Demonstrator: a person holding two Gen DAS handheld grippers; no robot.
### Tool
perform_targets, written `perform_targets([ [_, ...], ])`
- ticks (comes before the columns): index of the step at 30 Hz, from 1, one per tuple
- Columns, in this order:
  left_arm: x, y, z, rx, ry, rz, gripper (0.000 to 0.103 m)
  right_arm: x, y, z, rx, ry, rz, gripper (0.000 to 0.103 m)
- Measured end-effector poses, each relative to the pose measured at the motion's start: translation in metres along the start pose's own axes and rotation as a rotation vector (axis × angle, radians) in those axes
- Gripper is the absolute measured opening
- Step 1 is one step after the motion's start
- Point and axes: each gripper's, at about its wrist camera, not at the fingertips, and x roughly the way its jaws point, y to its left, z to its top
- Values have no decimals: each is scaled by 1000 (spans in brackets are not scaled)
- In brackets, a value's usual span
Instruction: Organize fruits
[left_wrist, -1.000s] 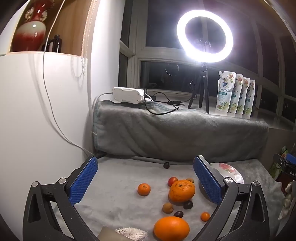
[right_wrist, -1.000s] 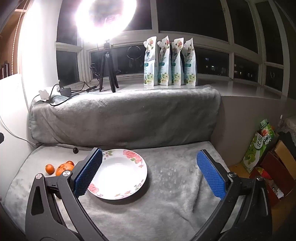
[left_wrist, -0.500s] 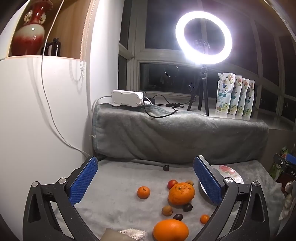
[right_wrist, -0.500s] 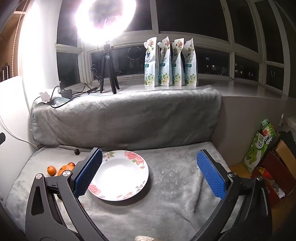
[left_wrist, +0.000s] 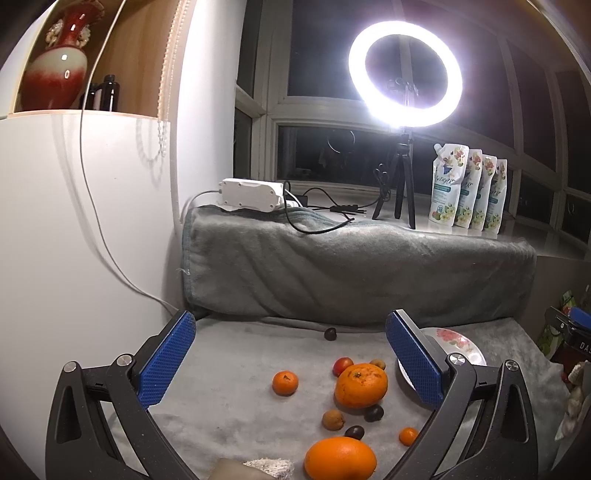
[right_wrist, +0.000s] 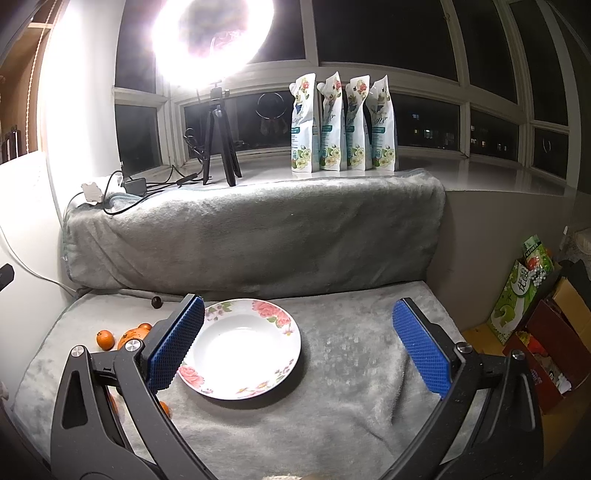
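While fruits (left_wrist: 361, 385) crowd the blanket (left_wrist: 240, 369), the plate (right_wrist: 240, 347) sits empty nearby.

I see the fruits (left_wrist: 361, 384) scattered on the blanket (left_wrist: 229, 373) left of the plate (right_wrist: 243, 350). One small fruit (left_wrist: 330, 333) lies apart behind them. Behind, on the sill, the ring light (left_wrist: 404, 74) stands left of the pouches (left_wrist: 467, 192).
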Motion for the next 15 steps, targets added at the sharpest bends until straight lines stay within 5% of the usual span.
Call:
perform_targets([
  [15,1,-2,2,-1,-1,3,102,-1,2,1,-4,0,5,103],
])
